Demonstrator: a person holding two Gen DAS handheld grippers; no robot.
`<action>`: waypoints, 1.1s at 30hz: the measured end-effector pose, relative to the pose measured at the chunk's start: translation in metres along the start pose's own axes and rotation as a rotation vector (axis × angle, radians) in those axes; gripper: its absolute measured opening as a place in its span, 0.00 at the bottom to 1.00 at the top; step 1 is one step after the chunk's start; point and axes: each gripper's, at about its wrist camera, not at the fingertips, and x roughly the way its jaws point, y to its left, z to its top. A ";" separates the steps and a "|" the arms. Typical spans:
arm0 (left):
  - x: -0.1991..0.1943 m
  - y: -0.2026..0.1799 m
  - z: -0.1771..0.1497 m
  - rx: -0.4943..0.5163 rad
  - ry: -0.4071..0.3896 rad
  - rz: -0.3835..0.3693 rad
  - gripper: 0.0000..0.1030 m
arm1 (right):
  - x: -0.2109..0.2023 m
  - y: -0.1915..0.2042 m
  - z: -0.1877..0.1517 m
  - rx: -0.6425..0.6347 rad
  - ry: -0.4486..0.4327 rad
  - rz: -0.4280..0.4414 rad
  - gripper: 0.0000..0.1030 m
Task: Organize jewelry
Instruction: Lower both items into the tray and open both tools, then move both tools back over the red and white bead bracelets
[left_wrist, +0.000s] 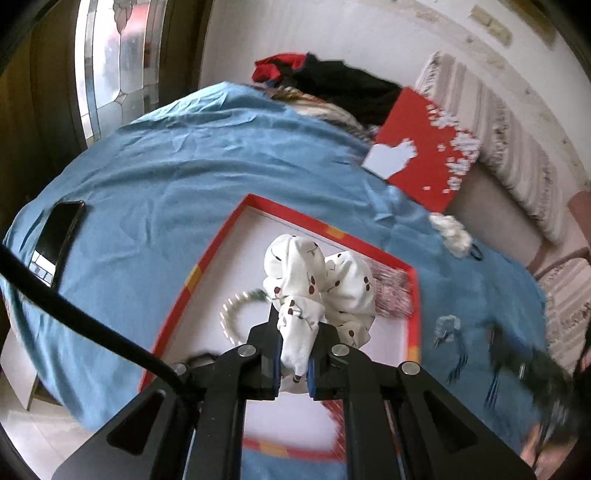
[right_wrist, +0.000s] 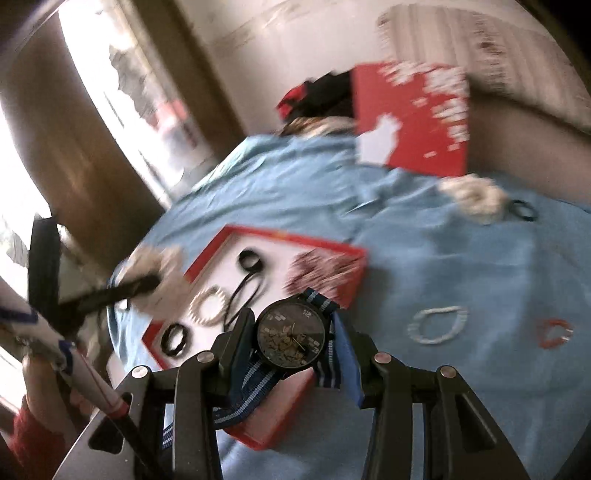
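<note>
Watch (right_wrist: 291, 338), dial facing up, sits clamped between the right gripper (right_wrist: 291, 347) jaws, its striped strap running front to back, hovering above the near corner of the red-rimmed tray (right_wrist: 207, 254). Opposite, the left gripper (left_wrist: 295, 354) pinches a cherry-print scrunchie (left_wrist: 317, 288) over the tray's white floor, nearer the beaded bracelet (left_wrist: 236, 314).

White cherry-print scrunchie (left_wrist: 317, 291), blue-striped black watch (right_wrist: 291, 338), red-rimmed white tray (left_wrist: 325, 227), blue cloth (left_wrist: 184, 166).
</note>
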 end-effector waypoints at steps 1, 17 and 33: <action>0.012 0.005 0.007 -0.004 0.011 0.011 0.09 | 0.014 0.009 -0.001 -0.015 0.021 0.004 0.45; 0.125 0.035 0.047 -0.016 0.103 0.078 0.11 | 0.143 0.043 -0.007 -0.172 0.152 -0.101 0.46; 0.015 0.007 0.021 0.021 -0.034 0.057 0.43 | 0.018 0.028 -0.021 -0.150 -0.006 -0.076 0.57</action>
